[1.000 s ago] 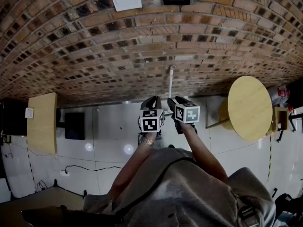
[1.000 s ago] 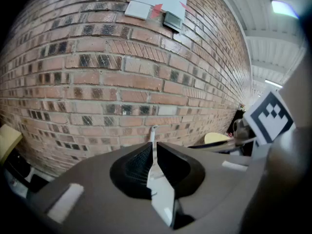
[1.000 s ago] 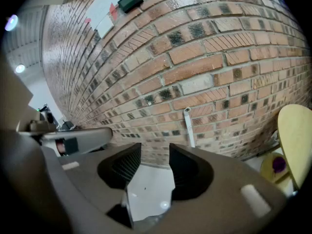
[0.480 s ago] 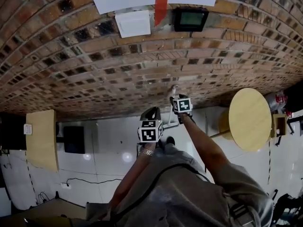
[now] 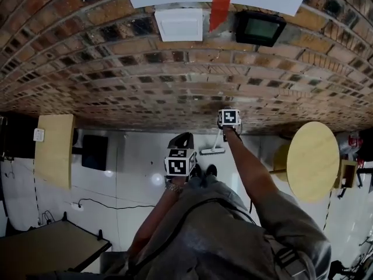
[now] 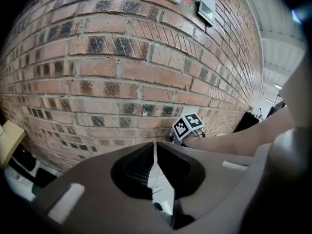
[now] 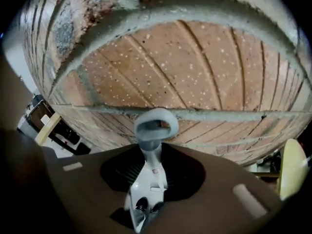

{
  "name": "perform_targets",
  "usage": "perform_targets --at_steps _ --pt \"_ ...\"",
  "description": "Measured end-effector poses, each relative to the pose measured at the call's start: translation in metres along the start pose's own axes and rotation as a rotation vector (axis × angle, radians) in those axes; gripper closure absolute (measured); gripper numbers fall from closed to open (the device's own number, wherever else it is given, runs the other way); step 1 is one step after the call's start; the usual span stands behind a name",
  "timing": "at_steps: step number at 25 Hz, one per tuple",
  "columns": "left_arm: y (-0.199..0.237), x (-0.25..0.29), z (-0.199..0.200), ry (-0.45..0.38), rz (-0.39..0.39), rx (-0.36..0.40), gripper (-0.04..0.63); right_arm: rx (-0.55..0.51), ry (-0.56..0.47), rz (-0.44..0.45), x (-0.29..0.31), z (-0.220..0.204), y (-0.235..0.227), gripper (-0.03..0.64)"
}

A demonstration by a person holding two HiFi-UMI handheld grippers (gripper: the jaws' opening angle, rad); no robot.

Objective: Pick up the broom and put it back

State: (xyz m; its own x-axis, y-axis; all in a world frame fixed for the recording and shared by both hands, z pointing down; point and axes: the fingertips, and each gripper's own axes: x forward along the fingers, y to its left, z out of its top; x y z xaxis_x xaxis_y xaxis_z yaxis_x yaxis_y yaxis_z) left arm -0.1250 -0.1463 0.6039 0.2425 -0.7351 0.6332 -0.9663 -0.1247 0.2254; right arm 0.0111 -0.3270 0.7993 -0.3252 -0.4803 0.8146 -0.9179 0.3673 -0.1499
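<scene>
The white broom leans against the brick wall, its head on the pale floor. My right gripper is stretched out to the wall at the top of the broom. In the right gripper view the handle with its loop end runs between the jaws of the right gripper; they are closing and sit against both of its sides. My left gripper hangs nearer my body, apart from the broom. Seen in its own view, the left gripper has its tips together and holds nothing.
A round wooden table stands at the right and a rectangular wooden table at the left, with a black box beside it. A cable lies on the floor. A white plate and a dark panel hang on the wall.
My right gripper has moved away from the left one, out to the wall and down onto the broom's handle. The left gripper has shifted a little. The head view has tilted up.
</scene>
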Motion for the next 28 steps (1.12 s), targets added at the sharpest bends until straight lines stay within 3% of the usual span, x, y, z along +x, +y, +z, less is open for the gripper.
perform_targets --at_steps 10,18,23,28 --pt "-0.028 0.027 0.041 -0.054 -0.078 0.082 0.606 0.004 -0.048 0.052 -0.114 -0.077 0.014 0.518" --pt "-0.062 0.057 0.058 -0.070 -0.142 0.150 0.606 -0.022 -0.177 0.090 -0.219 0.004 0.043 0.515" --pt "-0.074 0.064 0.054 -0.035 -0.174 0.111 0.607 -0.023 -0.170 0.108 -0.230 0.024 0.053 0.515" --pt "-0.074 0.063 0.058 -0.037 -0.148 0.160 0.618 -0.041 -0.158 0.135 -0.225 0.027 0.063 0.514"
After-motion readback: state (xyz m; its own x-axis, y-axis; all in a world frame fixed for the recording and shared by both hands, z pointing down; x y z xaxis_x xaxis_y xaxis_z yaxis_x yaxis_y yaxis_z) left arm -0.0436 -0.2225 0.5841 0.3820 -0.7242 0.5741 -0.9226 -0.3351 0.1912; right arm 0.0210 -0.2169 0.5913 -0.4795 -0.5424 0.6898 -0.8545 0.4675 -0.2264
